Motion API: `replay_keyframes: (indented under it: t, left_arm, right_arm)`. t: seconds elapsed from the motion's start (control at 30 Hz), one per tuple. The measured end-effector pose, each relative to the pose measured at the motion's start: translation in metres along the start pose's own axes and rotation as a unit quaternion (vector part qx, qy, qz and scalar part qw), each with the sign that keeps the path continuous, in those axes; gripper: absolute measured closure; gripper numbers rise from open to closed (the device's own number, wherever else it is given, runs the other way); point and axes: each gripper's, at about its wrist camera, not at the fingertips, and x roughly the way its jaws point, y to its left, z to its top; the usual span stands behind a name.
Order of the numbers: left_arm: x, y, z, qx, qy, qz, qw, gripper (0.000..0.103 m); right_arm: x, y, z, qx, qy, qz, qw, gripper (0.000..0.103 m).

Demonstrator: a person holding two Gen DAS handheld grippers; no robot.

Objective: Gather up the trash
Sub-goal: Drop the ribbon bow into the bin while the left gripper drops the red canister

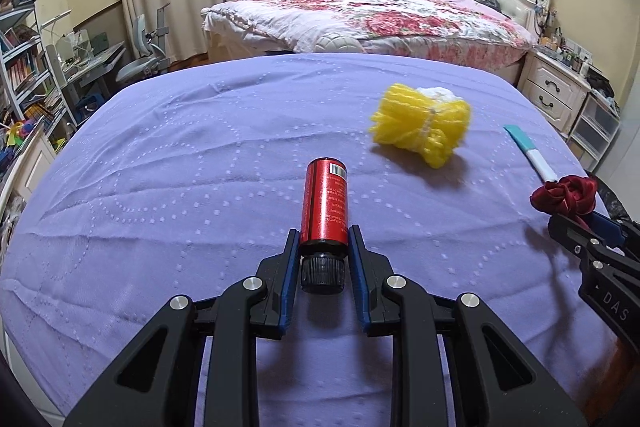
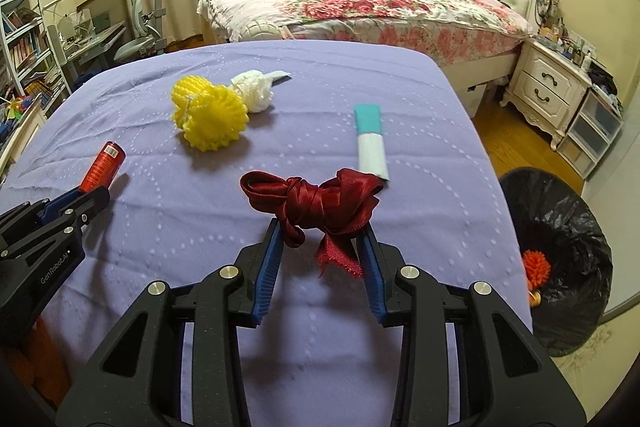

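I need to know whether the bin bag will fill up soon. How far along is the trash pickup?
Done: something orange already lies in the black-lined bin. In hand: the left gripper clamps a red bottle, and the right gripper holds a dark red ribbon. Left on the purple cloth: a yellow foam net, a white wad and a teal-and-white wrapper.

"GenRobot.AI" stands on the left gripper; "DAS" on the right gripper.

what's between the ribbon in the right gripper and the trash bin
Nothing visible. The ribbon is held in the right gripper above the table; the bin stands open just past its right edge.
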Motion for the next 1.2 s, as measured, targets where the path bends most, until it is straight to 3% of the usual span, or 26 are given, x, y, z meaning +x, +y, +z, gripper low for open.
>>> replay_keyframes:
  t: [1.2]
  left_arm:
    - [-0.024, -0.143, -0.016, 0.109, -0.019, -0.076, 0.9910, 0.078]
  right_arm:
    - [-0.047, -0.130, -0.057, 0.107, -0.022, -0.089, 0.990, 0.066]
